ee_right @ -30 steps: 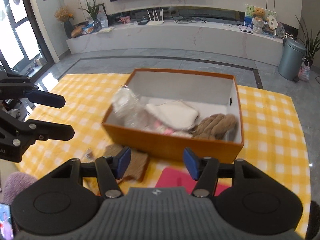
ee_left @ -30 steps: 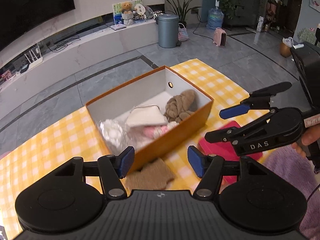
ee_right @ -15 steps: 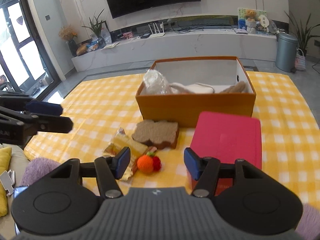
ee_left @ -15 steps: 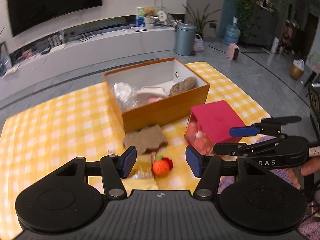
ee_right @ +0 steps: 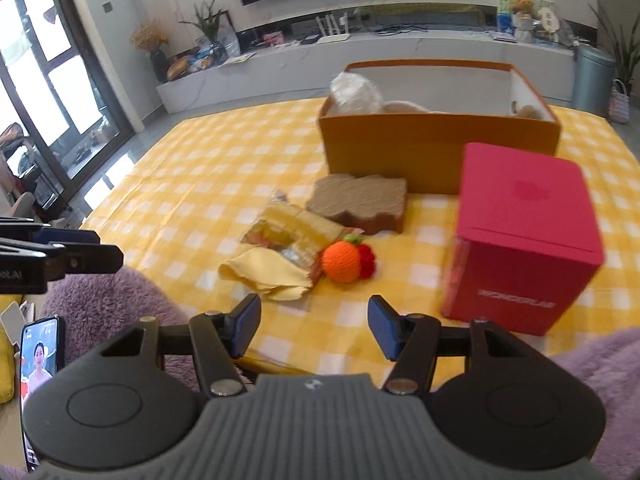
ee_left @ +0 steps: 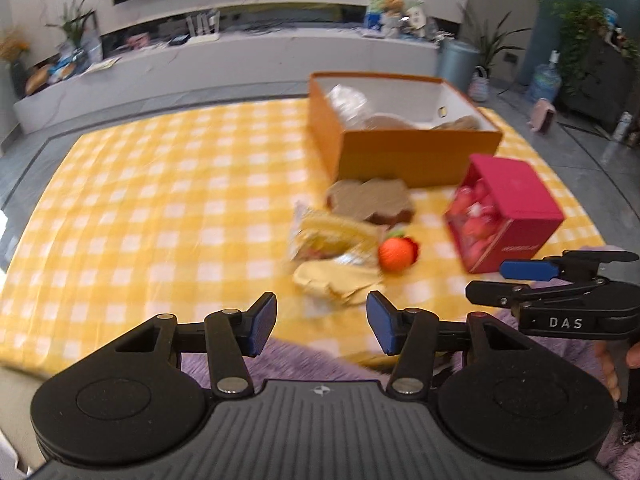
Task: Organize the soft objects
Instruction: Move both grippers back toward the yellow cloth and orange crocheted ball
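An orange box point(ee_left: 416, 152) point(ee_right: 436, 148) stands at the far side of the yellow checked tablecloth point(ee_left: 160, 208) and holds soft items, among them a clear plastic bag point(ee_right: 354, 92). In front of it lie a brown bread-shaped sponge point(ee_left: 370, 200) point(ee_right: 358, 202), a yellow wrapper point(ee_left: 334, 236) point(ee_right: 288, 236), a yellow cloth point(ee_left: 340, 280) point(ee_right: 268, 274) and an orange knitted fruit point(ee_left: 397, 254) point(ee_right: 345, 261). My left gripper point(ee_left: 321, 322) is open and empty above the table's near edge. My right gripper point(ee_right: 312, 324) is open and empty, also back at the near edge.
A red box point(ee_left: 508, 216) point(ee_right: 524, 240) lies on its side at the right, small red items showing in its open face. Purple fluffy fabric point(ee_right: 104, 304) point(ee_left: 320, 360) lies at the near edge. A phone point(ee_right: 38, 364) is at the lower left.
Both grippers have pulled back from over the orange box to the table's near edge. The sponge, wrapper, cloth and knitted fruit have come into view.
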The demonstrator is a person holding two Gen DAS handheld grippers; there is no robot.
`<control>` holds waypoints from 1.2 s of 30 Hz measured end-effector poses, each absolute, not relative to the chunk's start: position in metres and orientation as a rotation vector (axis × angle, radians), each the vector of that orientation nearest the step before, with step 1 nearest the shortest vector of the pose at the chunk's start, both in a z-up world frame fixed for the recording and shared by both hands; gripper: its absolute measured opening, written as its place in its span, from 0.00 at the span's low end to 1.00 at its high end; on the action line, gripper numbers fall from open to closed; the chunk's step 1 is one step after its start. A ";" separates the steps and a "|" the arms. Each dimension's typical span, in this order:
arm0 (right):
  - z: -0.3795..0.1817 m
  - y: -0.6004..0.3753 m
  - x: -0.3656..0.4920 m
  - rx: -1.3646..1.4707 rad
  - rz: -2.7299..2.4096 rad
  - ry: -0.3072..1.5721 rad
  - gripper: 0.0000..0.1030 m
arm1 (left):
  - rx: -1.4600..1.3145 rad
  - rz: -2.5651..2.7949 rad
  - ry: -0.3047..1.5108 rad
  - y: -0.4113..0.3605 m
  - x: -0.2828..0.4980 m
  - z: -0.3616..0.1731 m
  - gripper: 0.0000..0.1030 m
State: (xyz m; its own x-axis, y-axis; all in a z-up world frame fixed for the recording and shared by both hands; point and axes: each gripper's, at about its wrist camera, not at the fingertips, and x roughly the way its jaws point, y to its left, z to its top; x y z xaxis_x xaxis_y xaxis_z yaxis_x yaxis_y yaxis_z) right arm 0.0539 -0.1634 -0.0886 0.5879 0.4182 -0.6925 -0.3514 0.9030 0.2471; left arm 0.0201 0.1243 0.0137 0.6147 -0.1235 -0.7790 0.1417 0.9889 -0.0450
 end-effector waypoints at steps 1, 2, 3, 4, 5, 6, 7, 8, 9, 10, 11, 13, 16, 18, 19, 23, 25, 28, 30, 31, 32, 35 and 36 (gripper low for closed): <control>-0.090 -0.160 0.055 0.086 0.453 0.830 0.58 | 0.015 -0.144 0.903 0.127 0.020 0.011 0.60; -0.092 -0.156 0.056 0.084 0.457 0.834 0.58 | 0.009 -0.141 0.909 0.128 0.018 0.007 0.60; -0.094 -0.153 0.056 0.083 0.461 0.839 0.58 | 0.002 -0.143 0.916 0.129 0.017 0.003 0.60; -0.097 -0.149 0.058 0.081 0.465 0.845 0.57 | -0.006 -0.149 0.923 0.129 0.017 0.000 0.60; -0.100 -0.146 0.060 0.077 0.468 0.851 0.57 | -0.012 -0.154 0.929 0.129 0.018 -0.004 0.59; -0.102 -0.142 0.062 0.073 0.471 0.856 0.57 | -0.015 -0.159 0.935 0.129 0.018 -0.008 0.59; -0.104 -0.139 0.063 0.067 0.473 0.860 0.57 | -0.015 -0.164 0.941 0.128 0.020 -0.011 0.59; -0.106 -0.136 0.065 0.059 0.474 0.862 0.57 | -0.017 -0.166 0.948 0.128 0.020 -0.016 0.59; -0.108 -0.133 0.066 0.049 0.474 0.863 0.57 | -0.019 -0.168 0.957 0.128 0.021 -0.019 0.59; -0.109 -0.130 0.068 0.038 0.475 0.864 0.57 | -0.019 -0.169 0.965 0.128 0.023 -0.021 0.59; -0.111 -0.128 0.069 0.030 0.476 0.865 0.57 | -0.017 -0.168 0.970 0.129 0.025 -0.024 0.59; -0.114 -0.125 0.074 0.024 0.477 0.870 0.57 | -0.017 -0.166 0.977 0.129 0.029 -0.026 0.59; -0.120 -0.121 0.082 0.028 0.481 0.890 0.57 | -0.029 -0.163 0.986 0.133 0.036 -0.030 0.59; -0.124 -0.117 0.086 0.026 0.486 0.903 0.57 | -0.038 -0.161 0.990 0.134 0.040 -0.032 0.59; -0.126 -0.115 0.088 0.025 0.489 0.910 0.57 | -0.042 -0.161 0.992 0.135 0.042 -0.033 0.59; -0.132 -0.111 0.097 0.021 0.491 0.925 0.57 | -0.039 -0.149 0.986 0.135 0.049 -0.037 0.59; -0.133 -0.111 0.101 0.023 0.491 0.928 0.57 | -0.017 -0.156 0.975 0.132 0.053 -0.038 0.59; -0.136 -0.109 0.107 0.015 0.498 0.932 0.57 | -0.015 -0.194 0.976 0.129 0.060 -0.040 0.59; -0.139 -0.108 0.112 0.004 0.498 0.939 0.57 | -0.014 -0.206 0.990 0.127 0.066 -0.043 0.59; -0.141 -0.107 0.114 0.000 0.500 0.943 0.57 | -0.017 -0.208 0.999 0.127 0.068 -0.044 0.59; -0.143 -0.107 0.117 -0.006 0.498 0.948 0.56 | -0.023 -0.210 1.010 0.126 0.071 -0.046 0.59; -0.145 -0.108 0.125 -0.035 0.489 0.938 0.56 | -0.056 -0.196 1.038 0.127 0.083 -0.052 0.59; -0.146 -0.108 0.128 -0.043 0.483 0.935 0.56 | -0.068 -0.187 1.044 0.126 0.087 -0.055 0.61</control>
State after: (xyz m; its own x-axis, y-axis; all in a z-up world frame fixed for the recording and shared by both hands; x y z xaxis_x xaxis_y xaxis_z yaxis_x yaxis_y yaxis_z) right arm 0.1281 -0.1085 -0.1457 0.4956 0.3806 -0.7807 -0.4169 0.8928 0.1705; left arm 0.0867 0.1265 -0.0547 0.4887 -0.1860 -0.8524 0.1215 0.9820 -0.1446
